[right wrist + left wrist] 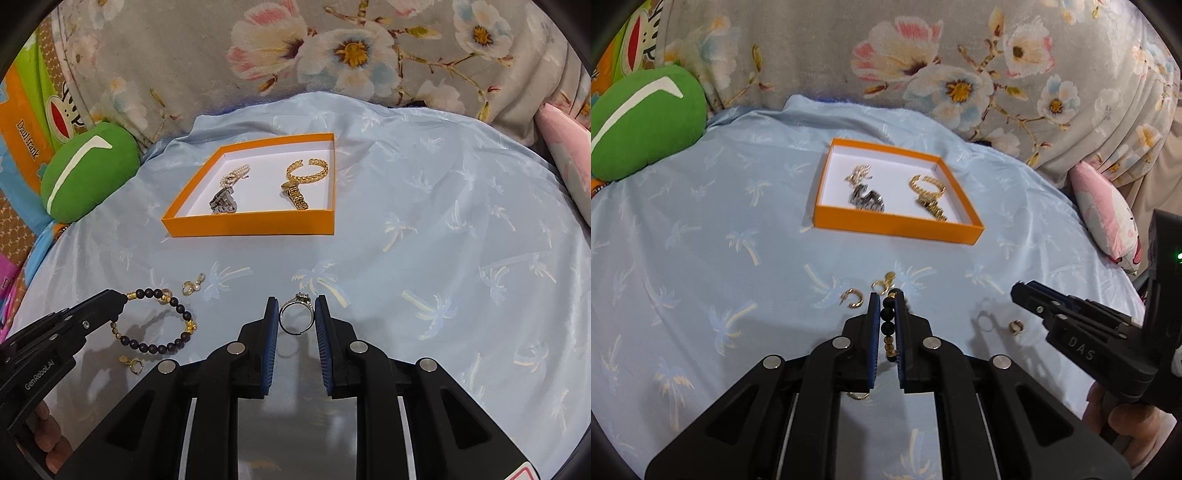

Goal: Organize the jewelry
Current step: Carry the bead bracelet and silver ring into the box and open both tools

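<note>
My left gripper [888,297] is shut on a bracelet of dark beads with gold charms [888,315]. In the right wrist view that bracelet [159,321] hangs as a loop from the left gripper [118,295], just above the blue cloth. My right gripper [295,306] is shut on a silver ring with a stone [303,297], held upright between the blue pads. Farther back lies an orange box [251,226] holding a silver watch [223,201], a pearl piece [234,177], a gold bangle [306,171] and a gold watch [297,197].
Loose on the palm-print cloth are a pearl earring [192,286], a small gold ring [133,363], a gold hoop [853,297] and another gold ring [1015,326]. A green cushion [646,122], a pink pillow [1108,218] and a floral blanket [923,55] border the bed.
</note>
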Demonstrator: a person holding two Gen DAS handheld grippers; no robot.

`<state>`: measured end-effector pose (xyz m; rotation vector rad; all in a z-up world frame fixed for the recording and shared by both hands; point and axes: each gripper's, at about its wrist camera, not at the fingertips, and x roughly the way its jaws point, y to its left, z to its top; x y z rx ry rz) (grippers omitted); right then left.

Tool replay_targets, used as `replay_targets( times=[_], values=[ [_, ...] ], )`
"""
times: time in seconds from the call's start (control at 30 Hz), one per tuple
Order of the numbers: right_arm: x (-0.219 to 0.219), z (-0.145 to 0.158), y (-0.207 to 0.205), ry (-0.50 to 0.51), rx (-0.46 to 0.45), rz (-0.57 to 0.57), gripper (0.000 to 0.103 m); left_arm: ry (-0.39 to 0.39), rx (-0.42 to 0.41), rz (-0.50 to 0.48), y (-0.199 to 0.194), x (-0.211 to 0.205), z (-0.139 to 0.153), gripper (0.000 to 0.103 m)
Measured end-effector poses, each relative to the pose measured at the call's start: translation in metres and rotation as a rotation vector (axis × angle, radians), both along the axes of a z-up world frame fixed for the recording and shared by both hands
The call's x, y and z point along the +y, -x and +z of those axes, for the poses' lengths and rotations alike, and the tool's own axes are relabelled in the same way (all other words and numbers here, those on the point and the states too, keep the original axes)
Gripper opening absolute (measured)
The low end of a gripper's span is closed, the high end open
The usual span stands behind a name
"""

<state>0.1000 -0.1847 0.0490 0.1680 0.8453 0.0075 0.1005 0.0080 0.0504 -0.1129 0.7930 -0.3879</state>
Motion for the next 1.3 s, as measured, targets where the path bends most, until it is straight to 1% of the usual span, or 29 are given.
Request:
replay_targets(
  times=[0.17, 0.3, 0.47, 0.63, 0.8, 1.0, 1.13, 1.3],
  values=[
    [0.001, 0.012, -0.007, -0.006, -0.027, 0.015, 0.019, 0.004, -0.056, -0.027, 0.000, -0.005, 0.025, 0.007],
    [0.000, 0.020, -0.020, -0.023, -0.045, 0.026, 0.019, 0.005, -0.097, -0.035, -0.008, -0.007, 0.042, 0.007],
    [0.002, 0.027, -0.044, -0.027, -0.065, 0.047, 0.019, 0.012, -0.146, -0.033, -0.035, -0.010, 0.061, 0.007],
    [0.003, 0.027, -0.081, -0.041, -0.070, 0.064, 0.019, -0.014, -0.190, -0.035, -0.072, -0.024, 0.068, 0.007],
    [0.006, 0.022, -0.117, -0.068, -0.062, 0.075, 0.019, -0.013, -0.198, -0.045, -0.116, -0.040, 0.066, 0.007],
    [0.010, 0.004, -0.152, -0.069, -0.038, 0.084, 0.019, -0.030, -0.186, -0.056, -0.167, -0.066, 0.051, 0.007],
    [0.010, -0.012, -0.167, -0.076, -0.015, 0.084, 0.019, -0.043, -0.159, -0.062, -0.191, -0.076, 0.033, 0.007],
    [0.010, -0.022, -0.176, -0.083, 0.001, 0.095, 0.020, -0.049, -0.120, -0.065, -0.206, -0.080, 0.013, 0.007]
  ],
)
